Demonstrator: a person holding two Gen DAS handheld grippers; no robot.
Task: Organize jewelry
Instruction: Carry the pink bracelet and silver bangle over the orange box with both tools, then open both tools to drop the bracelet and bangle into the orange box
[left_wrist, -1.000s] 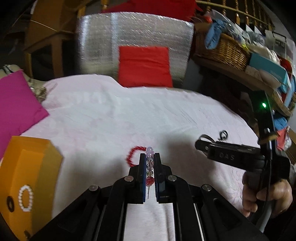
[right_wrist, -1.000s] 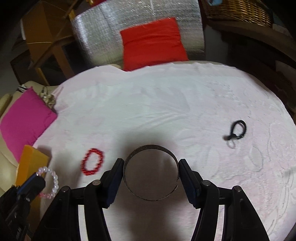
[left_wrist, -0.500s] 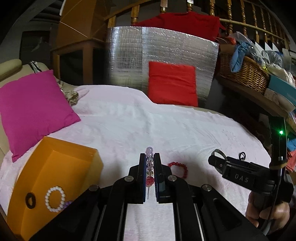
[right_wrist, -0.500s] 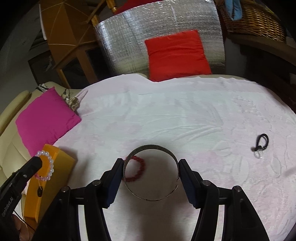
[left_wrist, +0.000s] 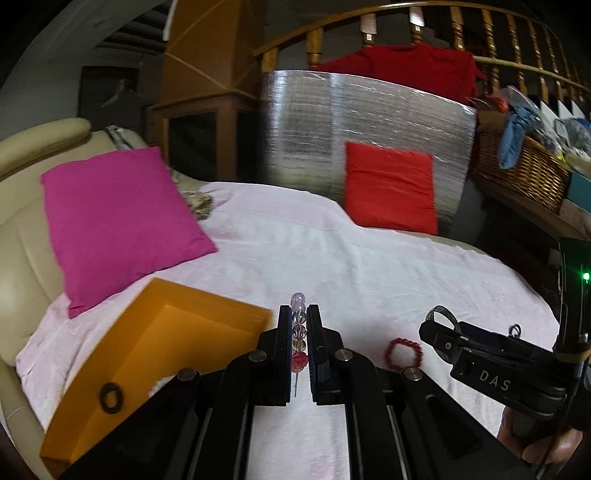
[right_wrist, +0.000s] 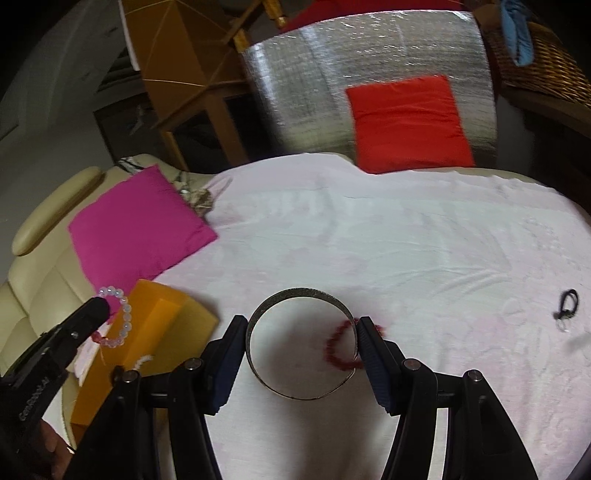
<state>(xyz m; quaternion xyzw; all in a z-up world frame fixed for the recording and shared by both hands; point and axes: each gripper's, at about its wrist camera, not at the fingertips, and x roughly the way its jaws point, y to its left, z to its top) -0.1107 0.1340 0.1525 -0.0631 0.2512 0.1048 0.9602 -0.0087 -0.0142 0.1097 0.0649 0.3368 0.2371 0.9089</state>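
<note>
We list the left gripper (left_wrist: 298, 334) clamped tight on a clear bead bracelet (left_wrist: 299, 332) (one red bead low in the string), held above the white sheet (left_wrist: 332, 266) with the orange box (left_wrist: 155, 343) at its nine o'clock. The right gripper (right_wrist: 302, 345) grips a metal bangle (right_wrist: 301, 295) across its width. A red bead bracelet (left_wrist: 402, 352) lies on the sheet at the left gripper's three o'clock, and a small black clasp (right_wrist: 567, 301) at the right gripper's three o'clock.

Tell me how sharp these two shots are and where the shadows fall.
Left wrist view: the bead bracelet in the left gripper is crisp, the red cushion and railing smeared, straight lines bowed by the lens. Right wrist view: the bangle in the right gripper is sharp, the red bracelet blurred, a dark shadow on the sheet beneath the gripper.
</note>
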